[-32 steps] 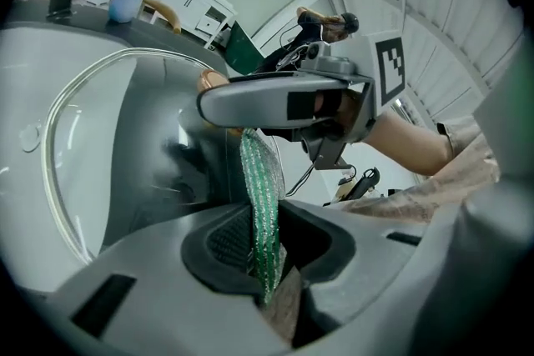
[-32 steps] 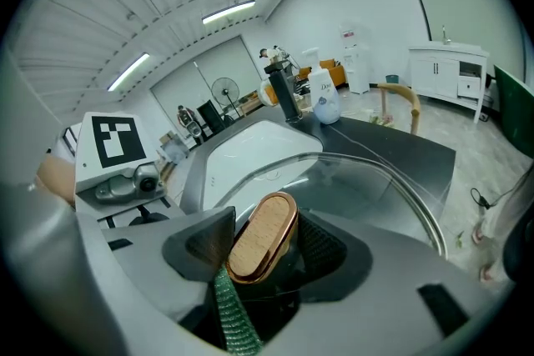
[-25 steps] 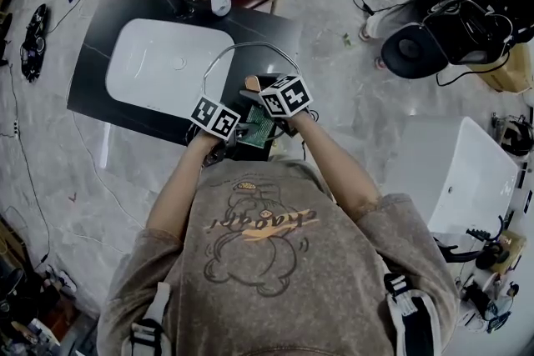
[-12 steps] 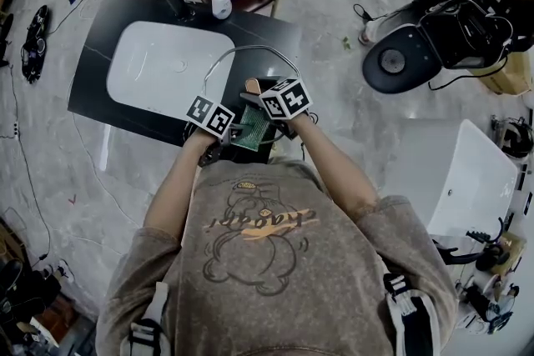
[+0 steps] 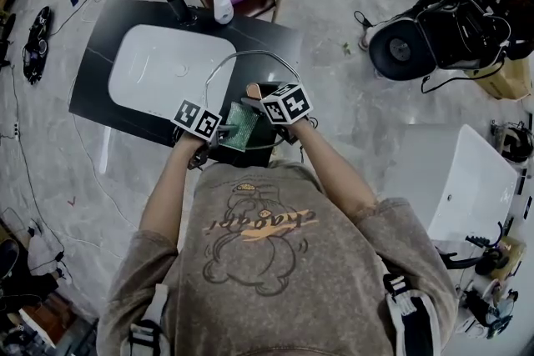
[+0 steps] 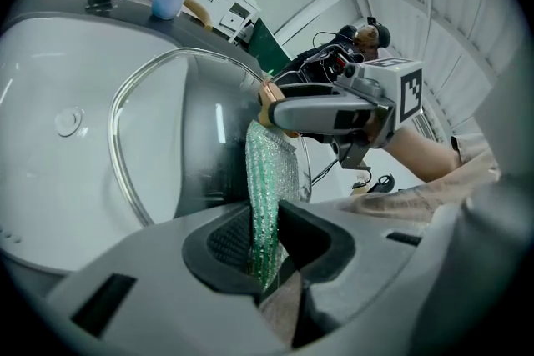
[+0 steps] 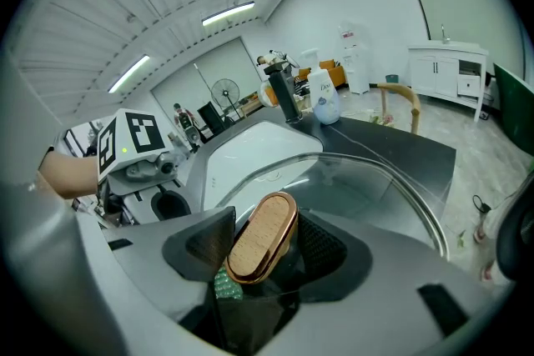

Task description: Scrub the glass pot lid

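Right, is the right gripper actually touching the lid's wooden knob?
Touching. The right gripper view shows the right gripper clamped on both sides of the wooden knob of the glass lid.

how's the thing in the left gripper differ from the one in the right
The left gripper holds a thin, glittery green cloth; the right gripper holds a thick, smooth, tan wooden knob. The cloth is a separate piece, while the knob is fixed to the glass lid. Both are clamped between shut jaws.
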`<state>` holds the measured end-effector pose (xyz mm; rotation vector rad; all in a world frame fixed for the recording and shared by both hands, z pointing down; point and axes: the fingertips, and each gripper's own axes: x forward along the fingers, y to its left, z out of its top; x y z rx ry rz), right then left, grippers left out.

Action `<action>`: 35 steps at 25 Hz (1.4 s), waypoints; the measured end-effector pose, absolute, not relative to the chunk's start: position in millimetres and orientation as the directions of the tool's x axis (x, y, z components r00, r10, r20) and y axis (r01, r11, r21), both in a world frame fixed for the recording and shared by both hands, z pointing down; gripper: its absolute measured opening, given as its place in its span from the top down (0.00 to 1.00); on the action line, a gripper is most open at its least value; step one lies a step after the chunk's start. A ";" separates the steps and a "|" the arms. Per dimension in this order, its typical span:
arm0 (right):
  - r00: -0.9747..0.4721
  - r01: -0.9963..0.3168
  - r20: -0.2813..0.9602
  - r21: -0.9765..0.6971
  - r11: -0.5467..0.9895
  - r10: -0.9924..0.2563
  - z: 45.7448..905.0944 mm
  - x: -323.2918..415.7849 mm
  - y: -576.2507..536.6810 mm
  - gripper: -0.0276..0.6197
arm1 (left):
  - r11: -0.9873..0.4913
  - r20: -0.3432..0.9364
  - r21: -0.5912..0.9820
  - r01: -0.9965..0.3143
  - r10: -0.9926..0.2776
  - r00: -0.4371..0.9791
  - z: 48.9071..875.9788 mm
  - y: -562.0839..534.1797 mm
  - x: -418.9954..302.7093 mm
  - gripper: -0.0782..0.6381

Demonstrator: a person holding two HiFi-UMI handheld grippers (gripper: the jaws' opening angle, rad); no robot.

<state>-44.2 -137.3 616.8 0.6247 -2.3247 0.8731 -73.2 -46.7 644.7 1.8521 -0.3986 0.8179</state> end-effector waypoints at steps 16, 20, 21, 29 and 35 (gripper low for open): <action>-0.731 -0.601 0.639 -0.440 0.667 -0.238 618.5 -42.5 -137.7 0.58 | -0.340 0.719 0.648 -0.681 -0.020 0.694 646.6 -85.9 -104.9 0.77; -0.733 -0.602 0.637 -0.442 0.665 -0.240 620.2 -43.4 -138.5 0.58 | -0.337 0.732 0.631 -0.699 -0.043 0.680 646.6 -97.4 -104.2 0.77; -0.733 -0.602 0.636 -0.443 0.665 -0.240 620.5 -43.7 -138.6 0.58 | -0.337 0.732 0.629 -0.700 -0.046 0.680 646.6 -99.5 -103.9 0.76; -0.732 -0.605 0.635 -0.442 0.663 -0.245 619.3 -42.9 -137.3 0.58 | -0.376 0.759 0.578 -0.724 -0.078 0.646 643.2 -118.8 -100.5 0.76; -0.726 -0.616 0.637 -0.435 0.657 -0.259 618.0 -42.9 -134.3 0.58 | -0.434 0.781 0.527 -0.731 -0.091 0.618 638.6 -138.9 -94.4 0.76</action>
